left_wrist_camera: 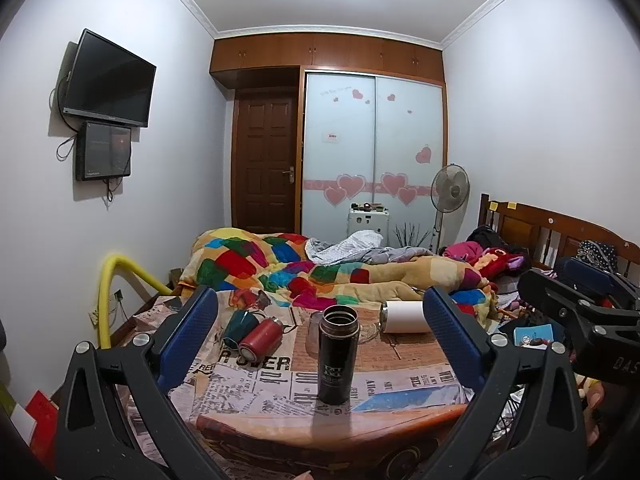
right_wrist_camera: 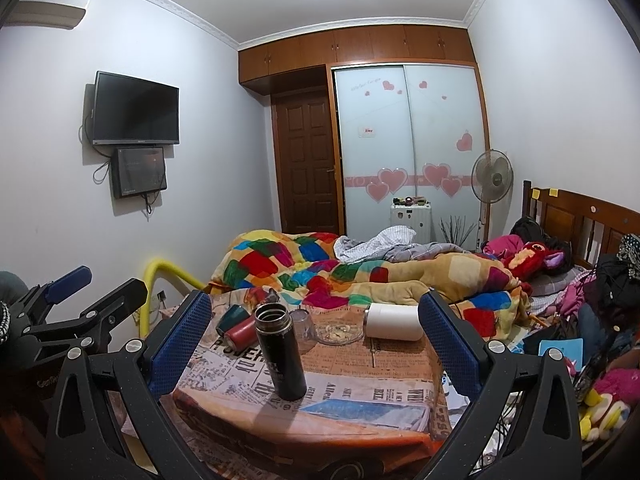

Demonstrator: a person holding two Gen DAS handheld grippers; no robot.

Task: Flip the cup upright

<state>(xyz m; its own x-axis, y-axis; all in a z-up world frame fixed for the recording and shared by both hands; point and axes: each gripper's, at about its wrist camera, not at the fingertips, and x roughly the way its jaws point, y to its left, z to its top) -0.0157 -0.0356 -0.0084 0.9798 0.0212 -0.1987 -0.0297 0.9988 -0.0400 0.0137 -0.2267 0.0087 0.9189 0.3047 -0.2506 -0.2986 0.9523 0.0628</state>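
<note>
A black flask-style cup point(left_wrist_camera: 337, 354) stands upright, mouth open, near the front of the newspaper-print table point(left_wrist_camera: 400, 392); it also shows in the right wrist view point(right_wrist_camera: 280, 350). A white cup point(left_wrist_camera: 404, 317) lies on its side at the back right, also in the right wrist view point(right_wrist_camera: 394, 321). A red cup point(left_wrist_camera: 260, 340) and a green cup point(left_wrist_camera: 239, 326) lie on their sides at the back left. My left gripper point(left_wrist_camera: 320, 344) is open and empty, its jaws wide on either side of the black cup. My right gripper point(right_wrist_camera: 316, 344) is open and empty, short of the table.
An upturned clear glass point(right_wrist_camera: 302, 328) and a glass ashtray point(right_wrist_camera: 339, 333) sit mid-table. A bed with a colourful quilt point(left_wrist_camera: 320, 268) lies behind the table. A yellow pipe point(left_wrist_camera: 106, 300) stands at the left. Clutter and bags point(right_wrist_camera: 600, 320) lie at the right.
</note>
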